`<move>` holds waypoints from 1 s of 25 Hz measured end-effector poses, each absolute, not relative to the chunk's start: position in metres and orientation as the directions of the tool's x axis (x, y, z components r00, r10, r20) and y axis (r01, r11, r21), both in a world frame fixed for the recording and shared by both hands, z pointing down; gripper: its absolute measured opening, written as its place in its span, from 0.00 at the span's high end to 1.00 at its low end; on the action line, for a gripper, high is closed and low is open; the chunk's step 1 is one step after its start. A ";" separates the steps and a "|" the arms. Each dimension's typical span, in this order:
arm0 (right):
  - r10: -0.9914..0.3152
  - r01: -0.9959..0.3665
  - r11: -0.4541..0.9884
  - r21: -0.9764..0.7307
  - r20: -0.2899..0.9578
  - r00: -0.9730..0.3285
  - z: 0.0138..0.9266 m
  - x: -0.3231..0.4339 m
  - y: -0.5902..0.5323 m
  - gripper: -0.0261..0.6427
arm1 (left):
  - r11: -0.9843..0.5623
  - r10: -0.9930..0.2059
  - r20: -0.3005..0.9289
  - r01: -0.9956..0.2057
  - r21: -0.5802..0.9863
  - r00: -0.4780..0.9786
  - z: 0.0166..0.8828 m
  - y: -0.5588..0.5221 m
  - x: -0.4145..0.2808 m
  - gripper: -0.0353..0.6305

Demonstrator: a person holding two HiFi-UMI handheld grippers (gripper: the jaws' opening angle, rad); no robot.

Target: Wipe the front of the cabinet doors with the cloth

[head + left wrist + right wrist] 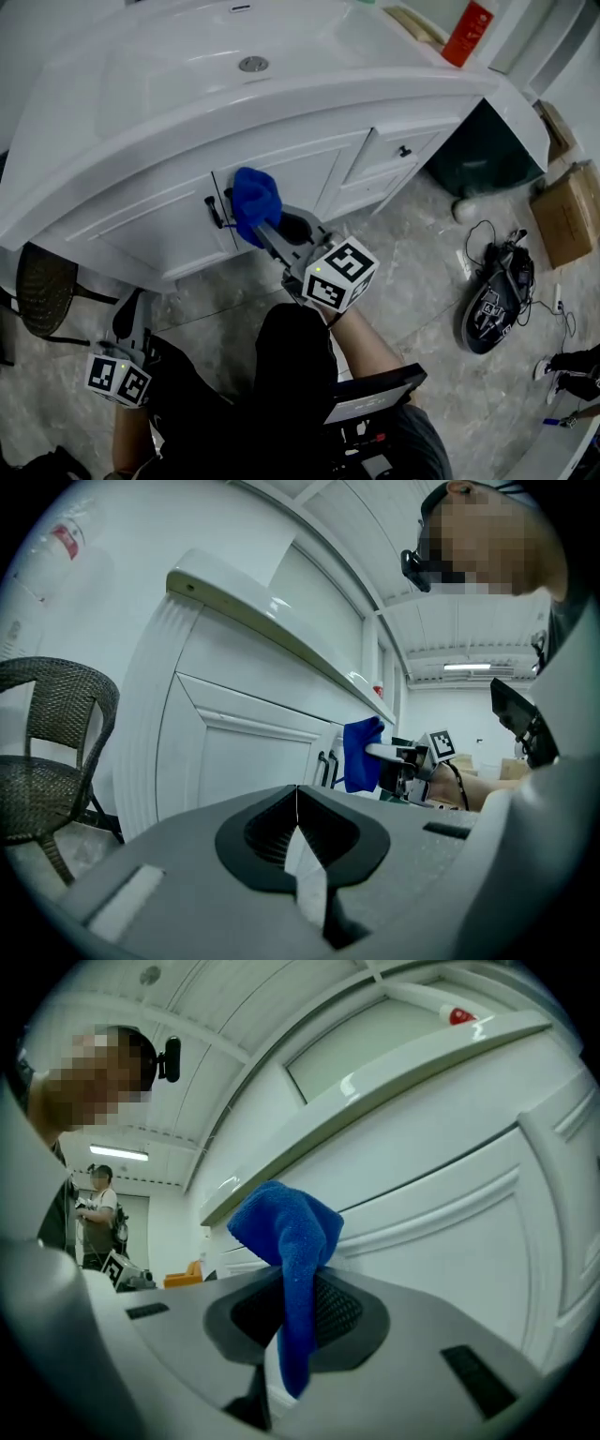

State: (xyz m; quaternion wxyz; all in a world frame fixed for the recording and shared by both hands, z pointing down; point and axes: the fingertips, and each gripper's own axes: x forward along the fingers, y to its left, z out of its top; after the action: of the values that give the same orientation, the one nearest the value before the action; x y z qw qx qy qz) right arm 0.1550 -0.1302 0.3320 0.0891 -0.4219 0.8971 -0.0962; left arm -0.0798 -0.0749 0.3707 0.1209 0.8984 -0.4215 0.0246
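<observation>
Far left, one wicker chair (42, 291) sits out of the way beside the vanity. Next, the left gripper (131, 314) hangs low by the person's knee, jaws closed tight together with nothing between them. I'd call it parked, since this job needs only one tool. On to the cabinet: two doors, the left door (141, 230) and the right door (309, 173), meeting at two black handles (220, 208). Just right of those handles is the single blue cloth (255, 202), bunched at the right door's edge and seemingly pressed against it. The right gripper (262, 232) has its jaws clamped on the cloth's tail, leaving the wad standing proud of the tips as a wiping pad. Further right, one small drawer (401, 150), and far right, one red bottle (466, 33) up on the countertop (309, 89).
</observation>
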 end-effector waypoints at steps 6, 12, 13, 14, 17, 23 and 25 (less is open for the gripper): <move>-0.754 -0.727 0.631 -0.269 0.006 -0.657 0.363 0.124 -0.154 0.89 | -0.583 -0.773 0.158 -0.787 0.202 0.614 0.373 -0.076 -0.102 0.94; -0.761 -0.741 0.613 -0.275 0.047 -0.647 0.375 0.137 -0.165 0.88 | -0.558 -0.782 0.178 -0.798 0.226 0.597 0.383 -0.074 -0.110 0.94; -0.759 -0.742 0.618 -0.262 0.049 -0.649 0.375 0.138 -0.165 0.89 | -0.561 -0.780 0.178 -0.796 0.226 0.600 0.384 -0.075 -0.109 0.94; -0.759 -0.743 0.620 -0.251 0.049 -0.649 0.374 0.140 -0.165 0.88 | -0.566 -0.776 0.177 -0.793 0.225 0.605 0.384 -0.075 -0.108 0.94; -0.770 -0.758 0.612 -0.223 0.048 -0.636 0.376 0.148 -0.167 0.88 | -0.576 -0.771 0.175 -0.787 0.218 0.613 0.386 -0.078 -0.105 0.94; -0.828 -0.816 0.528 -0.236 0.073 -0.556 0.393 0.187 -0.185 0.88 | -0.569 -0.771 0.193 -0.793 0.218 0.607 0.390 -0.081 -0.097 0.94; -0.857 -0.843 0.480 -0.245 0.076 -0.510 0.397 0.210 -0.190 0.89 | -0.574 -0.766 0.199 -0.790 0.217 0.611 0.391 -0.080 -0.092 0.94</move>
State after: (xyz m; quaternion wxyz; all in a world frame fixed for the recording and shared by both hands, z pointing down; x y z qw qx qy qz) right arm 0.2100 -0.1896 0.3968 0.0285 -0.4943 0.8596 -0.1261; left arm -0.0917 -0.0795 0.3915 0.1429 0.8862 -0.4388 0.0416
